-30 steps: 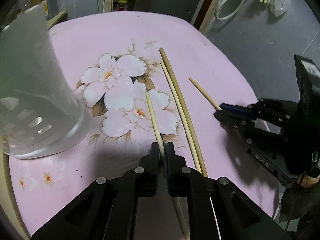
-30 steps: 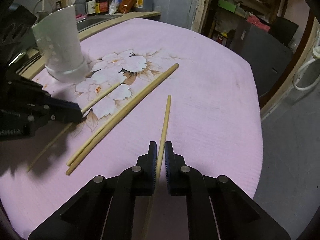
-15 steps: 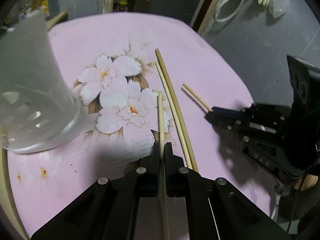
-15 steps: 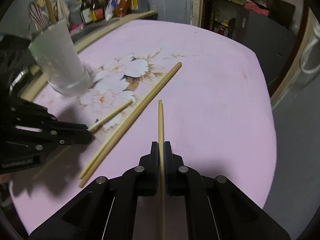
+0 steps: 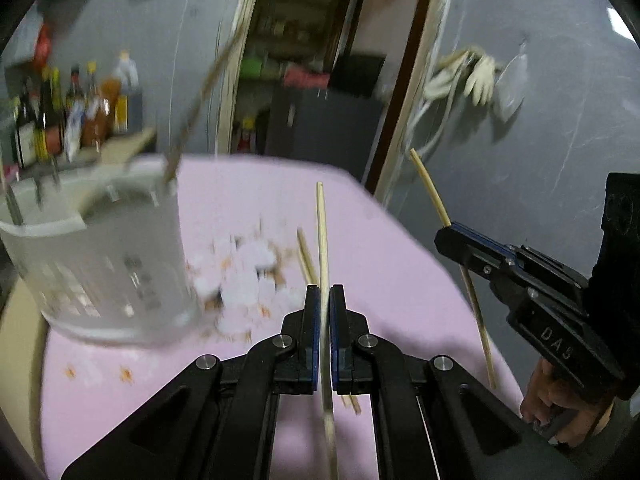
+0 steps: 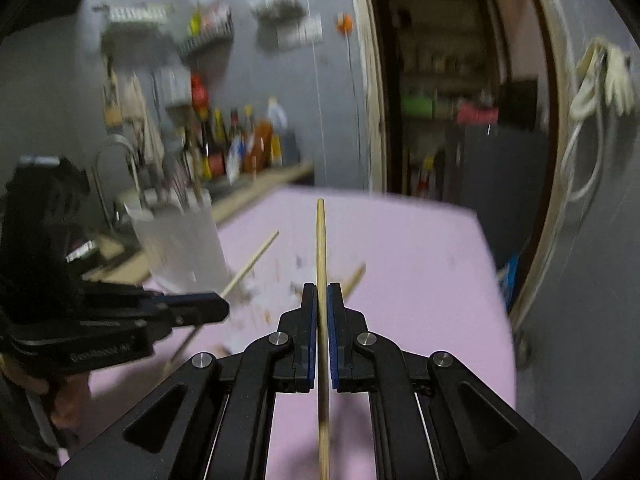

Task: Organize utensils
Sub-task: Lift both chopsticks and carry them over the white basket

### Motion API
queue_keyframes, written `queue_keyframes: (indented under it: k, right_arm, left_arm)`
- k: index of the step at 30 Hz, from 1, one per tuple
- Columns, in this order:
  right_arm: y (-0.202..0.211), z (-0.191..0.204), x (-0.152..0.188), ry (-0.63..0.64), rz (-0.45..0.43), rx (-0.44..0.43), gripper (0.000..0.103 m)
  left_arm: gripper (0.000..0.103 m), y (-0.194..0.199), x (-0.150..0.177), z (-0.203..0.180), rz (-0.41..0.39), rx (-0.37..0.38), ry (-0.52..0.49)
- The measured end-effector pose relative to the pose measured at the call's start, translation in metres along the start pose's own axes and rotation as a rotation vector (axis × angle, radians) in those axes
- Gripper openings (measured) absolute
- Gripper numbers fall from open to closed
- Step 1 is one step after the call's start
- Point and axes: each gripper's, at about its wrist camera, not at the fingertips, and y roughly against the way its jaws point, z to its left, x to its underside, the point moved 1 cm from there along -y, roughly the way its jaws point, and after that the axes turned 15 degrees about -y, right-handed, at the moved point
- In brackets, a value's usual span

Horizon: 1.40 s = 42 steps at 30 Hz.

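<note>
I hold a black two-finger gripper in each hand above a table covered in a pink cloth (image 5: 248, 196) with a white flower print. My left gripper (image 5: 325, 300) is clamped tight on a pale wooden chopstick (image 5: 321, 232), its jaws pressed against the stick with no gap left; the stick runs straight down the middle between the blue-edged pads, its tip reaching well ahead of the fingertips and its back end passing down between the gripper's arms toward the camera. My right gripper (image 6: 321, 298) is squeezed just as tightly on a second chopstick (image 6: 320, 248), which likewise lies centred along the line of the fingers, its rounded tip far out in front and its tail running back under the camera. Seen from my left side, that second stick pokes out of the right gripper's closed tips at a slant, up and to the left. Both held sticks are lifted clear of the cloth. A further pair of chopsticks (image 5: 306, 258) lies flat on the cloth just ahead of my left fingertips, slightly left of the held stick. A white slotted utensil holder (image 5: 100, 264) stands on the cloth to the left, upright, with other handles rising from it. The background is blurred; bottles (image 6: 236, 148) line a counter behind the table
</note>
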Motion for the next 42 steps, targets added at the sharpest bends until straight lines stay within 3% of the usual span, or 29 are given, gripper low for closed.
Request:
queue_keyframes:
  k: [4, 9, 13, 20, 27, 31, 36, 42]
  right_arm:
    - [0.018, 0.018, -0.018, -0.004, -0.159, -0.045, 0.003]
    - [0.029, 0.04, -0.04, -0.006, -0.295, -0.126, 0.003]
    - [0.033, 0.059, -0.057, 0.002, -0.372, -0.189, 0.003]
    - [0.021, 0.084, -0.081, -0.014, -0.421, -0.306, 0.003]
    - [-0.011, 0.118, -0.108, -0.06, -0.39, -0.468, 0.003]
    - [-0.029, 0.128, -0.113, -0.1, -0.419, -0.524, 0.003]
    - [-0.046, 0.139, -0.11, -0.109, -0.47, -0.527, 0.003]
    - [-0.063, 0.152, -0.094, -0.075, -0.545, -0.437, 0.003]
  left_arm:
    - [0.002, 0.028, -0.015, 0.001, -0.135, -0.005, -0.029]
    - [0.002, 0.062, -0.034, 0.008, -0.256, -0.057, -0.056]
    - [0.003, 0.093, -0.054, 0.024, -0.3, -0.105, -0.065]
    - [0.003, 0.121, -0.075, 0.072, -0.372, -0.2, -0.033]
    - [0.002, 0.129, -0.083, 0.152, -0.414, -0.328, 0.106]
    - [0.002, 0.124, -0.074, 0.187, -0.426, -0.373, 0.175]
    - [0.002, 0.11, -0.062, 0.201, -0.427, -0.436, 0.176]
    - [0.002, 0.095, -0.046, 0.209, -0.426, -0.502, 0.177]
